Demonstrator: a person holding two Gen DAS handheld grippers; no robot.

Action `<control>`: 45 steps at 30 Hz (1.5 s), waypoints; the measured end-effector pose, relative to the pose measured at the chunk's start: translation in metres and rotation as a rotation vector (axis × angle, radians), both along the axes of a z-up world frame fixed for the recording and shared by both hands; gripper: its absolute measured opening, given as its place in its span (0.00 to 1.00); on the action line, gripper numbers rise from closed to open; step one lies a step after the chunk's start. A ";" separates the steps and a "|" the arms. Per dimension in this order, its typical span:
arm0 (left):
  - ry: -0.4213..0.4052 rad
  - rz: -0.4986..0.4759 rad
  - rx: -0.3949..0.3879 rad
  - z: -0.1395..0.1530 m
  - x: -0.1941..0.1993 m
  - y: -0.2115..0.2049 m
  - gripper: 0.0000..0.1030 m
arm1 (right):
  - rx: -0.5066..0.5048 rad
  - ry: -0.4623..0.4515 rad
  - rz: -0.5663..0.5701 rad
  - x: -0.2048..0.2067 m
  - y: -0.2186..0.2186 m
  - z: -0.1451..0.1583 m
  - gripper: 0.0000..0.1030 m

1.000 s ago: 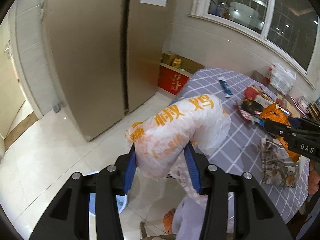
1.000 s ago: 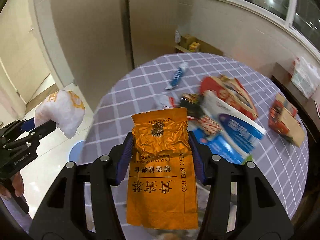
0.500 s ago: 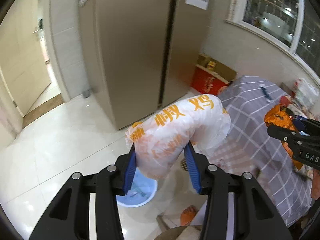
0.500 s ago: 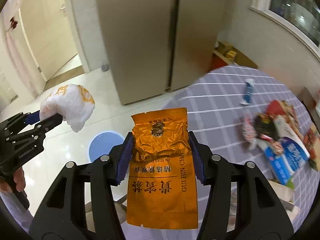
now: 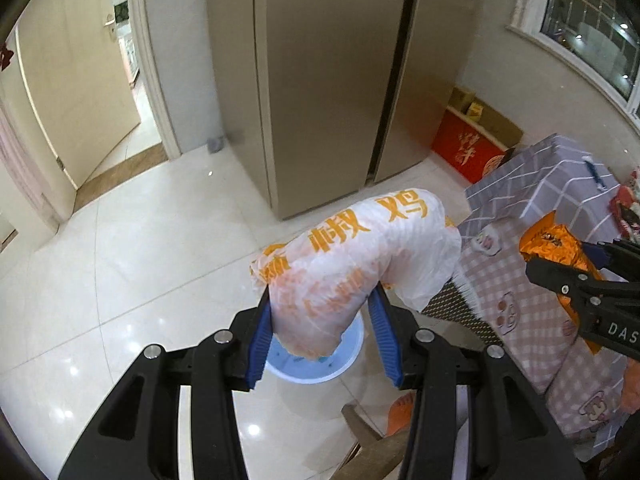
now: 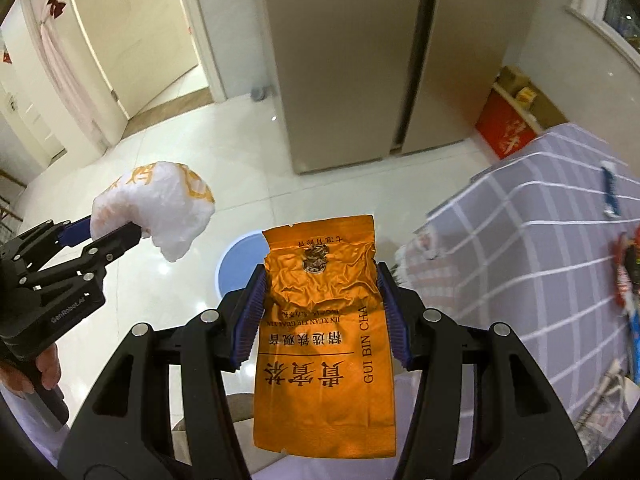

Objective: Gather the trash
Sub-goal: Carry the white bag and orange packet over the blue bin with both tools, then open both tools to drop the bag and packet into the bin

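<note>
Both grippers carry trash from the table to the bin.

Left gripper (image 5: 322,326) is clamped on a crumpled white bag (image 5: 356,256) with orange print; right gripper (image 6: 320,312) is clamped on an orange tea pouch (image 6: 324,312). A second ago the checked table (image 6: 532,248) with its remaining litter filled both views; now both have swung out over the tiled floor, and the blue bin (image 5: 348,350) sits directly beneath the white bag, just beyond the pouch. Judged from this, release is the next step.
</note>
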State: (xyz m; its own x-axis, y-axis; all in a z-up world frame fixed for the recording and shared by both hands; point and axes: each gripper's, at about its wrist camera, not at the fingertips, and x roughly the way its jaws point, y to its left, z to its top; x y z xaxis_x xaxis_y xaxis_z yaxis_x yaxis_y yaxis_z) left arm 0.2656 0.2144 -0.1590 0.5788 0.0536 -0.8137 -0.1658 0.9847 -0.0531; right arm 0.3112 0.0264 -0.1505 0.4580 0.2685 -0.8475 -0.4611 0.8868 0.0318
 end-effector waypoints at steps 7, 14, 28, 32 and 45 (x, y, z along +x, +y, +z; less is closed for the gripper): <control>0.054 0.042 0.010 -0.031 0.019 0.015 0.58 | -0.034 0.061 0.005 0.012 0.016 -0.026 0.51; 0.127 0.068 0.019 -0.060 0.031 0.028 0.69 | -0.060 0.094 -0.016 0.015 0.019 -0.044 0.51; 0.168 0.214 0.025 -0.073 -0.009 0.079 0.69 | -0.074 0.156 0.062 0.022 0.073 -0.079 0.52; 0.166 0.227 0.034 -0.071 -0.017 0.083 0.69 | 0.022 0.078 0.131 0.015 0.089 -0.072 0.59; 0.149 0.209 0.046 -0.064 -0.022 0.073 0.69 | 0.110 0.080 0.128 0.010 0.076 -0.070 0.71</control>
